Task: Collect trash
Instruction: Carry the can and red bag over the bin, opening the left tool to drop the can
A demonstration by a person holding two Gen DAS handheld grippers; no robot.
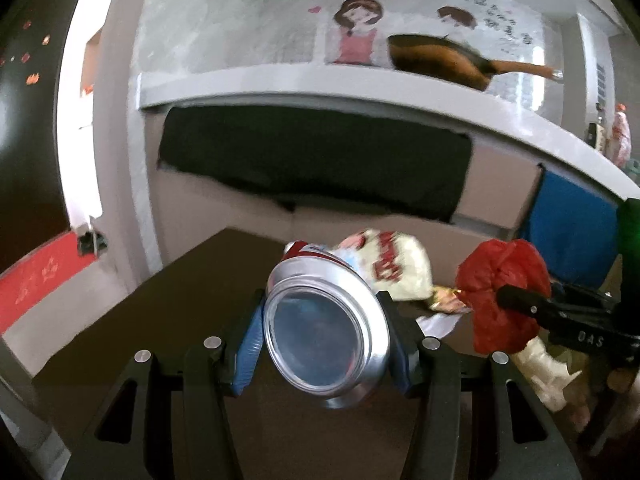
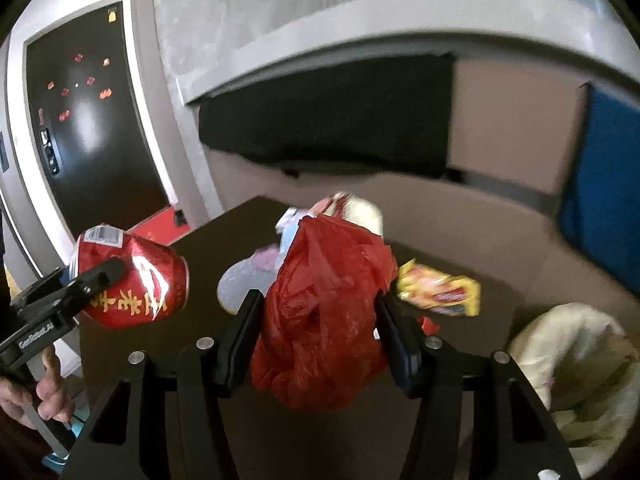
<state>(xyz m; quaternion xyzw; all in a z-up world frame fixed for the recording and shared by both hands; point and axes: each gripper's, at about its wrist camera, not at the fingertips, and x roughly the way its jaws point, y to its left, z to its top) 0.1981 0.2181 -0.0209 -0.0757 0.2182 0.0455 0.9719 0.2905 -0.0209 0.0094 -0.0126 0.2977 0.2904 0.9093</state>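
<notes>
Partly jaw-hidden: red can (image 2: 132,280), red bag (image 2: 320,312).

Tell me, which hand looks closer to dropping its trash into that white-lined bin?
Probably the right. Its hand-held gripper grips the red plastic bag with the white-lined bin just beside it. The left hand-held gripper, holding the can, sits farther away.

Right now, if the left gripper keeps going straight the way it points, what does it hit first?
Probably the white snack wrapper, lying on the dark table just beyond the can that the left gripper holds. Depth is unclear, so it might pass above.
</notes>
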